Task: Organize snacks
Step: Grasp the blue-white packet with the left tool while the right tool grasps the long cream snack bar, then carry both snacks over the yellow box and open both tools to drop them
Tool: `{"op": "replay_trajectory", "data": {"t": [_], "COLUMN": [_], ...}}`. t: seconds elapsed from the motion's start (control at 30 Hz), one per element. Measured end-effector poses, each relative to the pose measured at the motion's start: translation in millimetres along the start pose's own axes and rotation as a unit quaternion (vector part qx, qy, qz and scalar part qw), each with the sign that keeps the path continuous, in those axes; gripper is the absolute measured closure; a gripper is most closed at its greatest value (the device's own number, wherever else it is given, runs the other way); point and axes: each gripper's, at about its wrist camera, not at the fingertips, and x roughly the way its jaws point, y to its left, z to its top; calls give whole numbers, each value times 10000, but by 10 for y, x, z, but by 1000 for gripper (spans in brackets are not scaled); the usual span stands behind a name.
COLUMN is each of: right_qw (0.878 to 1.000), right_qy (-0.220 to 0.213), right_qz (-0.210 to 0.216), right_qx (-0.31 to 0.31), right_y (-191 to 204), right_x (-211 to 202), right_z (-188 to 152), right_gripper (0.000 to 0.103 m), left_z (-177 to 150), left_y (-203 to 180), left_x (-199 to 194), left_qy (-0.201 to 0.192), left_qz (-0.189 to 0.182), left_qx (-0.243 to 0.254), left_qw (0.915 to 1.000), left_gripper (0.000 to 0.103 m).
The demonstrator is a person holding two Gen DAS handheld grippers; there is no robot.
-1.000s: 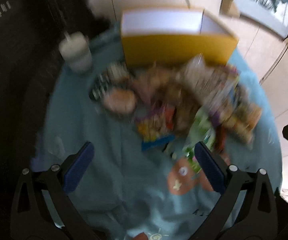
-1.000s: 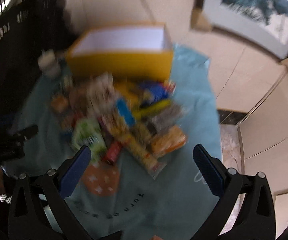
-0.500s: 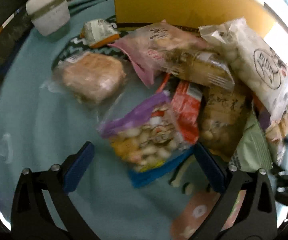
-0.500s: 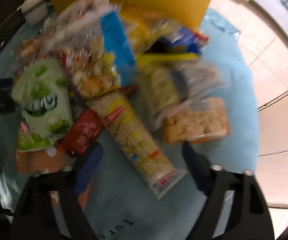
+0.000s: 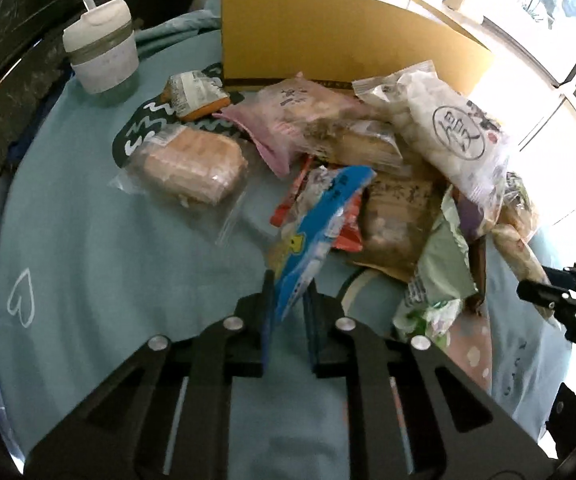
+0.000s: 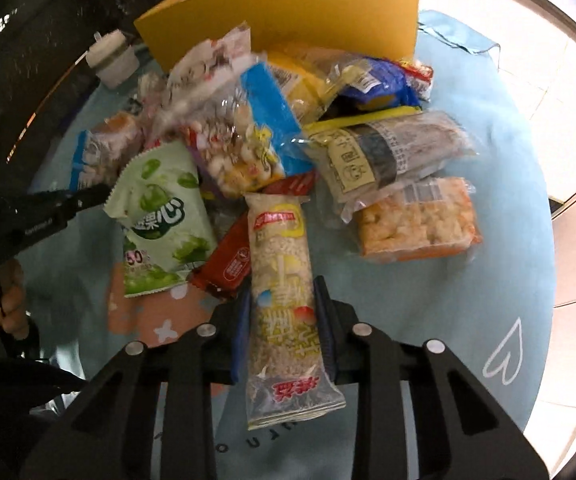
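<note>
Slippage is our first worry: our left gripper (image 5: 288, 300) has just closed on the thin lower edge of a blue pack (image 5: 320, 224), with only that crinkled edge between the pads, so the film could slide out as we lift, or the pack could swing and drag the red wrapper (image 5: 348, 232) lying under it. Our right gripper (image 6: 281, 320) has also just been closing and now clamps a long rice-cracker pack (image 6: 281, 280) across its middle, near the front edge of the bench (image 6: 508, 280); squeezing harder there could crush the crackers, and the ends hanging free on both sides could droop and catch neighbours. Its far end lies against a red bar (image 6: 231, 260) and beside the green bag (image 6: 163, 216), so pulling up may tug those along or topple the pile, which is heaped loosely in the middle of the bench. We judge the yellow box (image 5: 328, 40) at the far edge to be the likely destination; both packs must travel over the whole heap to reach it, and a low carry would sweep the white bag (image 5: 448, 132) or the bread (image 5: 191, 168) aside. The cup (image 5: 101, 56) at the far left edge stands close to the box and could be knocked over. With both hands near each other, the grippers could also collide.
</note>
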Motion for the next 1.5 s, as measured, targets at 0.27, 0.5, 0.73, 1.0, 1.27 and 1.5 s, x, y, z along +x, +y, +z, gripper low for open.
{"op": "replay_trajectory", "data": {"t": [0.27, 0.5, 0.73, 1.0, 1.27, 1.5], "right_qw": [9999, 9995, 9993, 9964, 9863, 9849], "right_qy": [71, 123, -12, -830, -1628, -1716], "right_qz": [-53, -212, -333, -40, 227, 189], "right_qx": [-91, -223, -151, -176, -145, -132], "right_y": [141, 282, 281, 479, 626, 530], "right_x": [-106, -97, -185, -713, -1327, -1318], "right_z": [-103, -69, 3, 480, 1444, 1707], "right_gripper": [73, 73, 73, 73, 73, 73], "left_z": [85, 285, 290, 537, 1229, 1484], "left_y": [114, 102, 170, -59, -118, -23], "left_x": [41, 335, 78, -615, -1050, -1242], "left_qy": [-46, 203, 73, -694, -1104, -1351], "left_qz": [-121, 86, -392, -750, -1621, -1620], "left_qx": [-346, -432, -549, -274, -589, -760], "left_qw": [9993, 9988, 9977, 9944, 9788, 9745], "left_gripper": [37, 67, 93, 93, 93, 93]}}
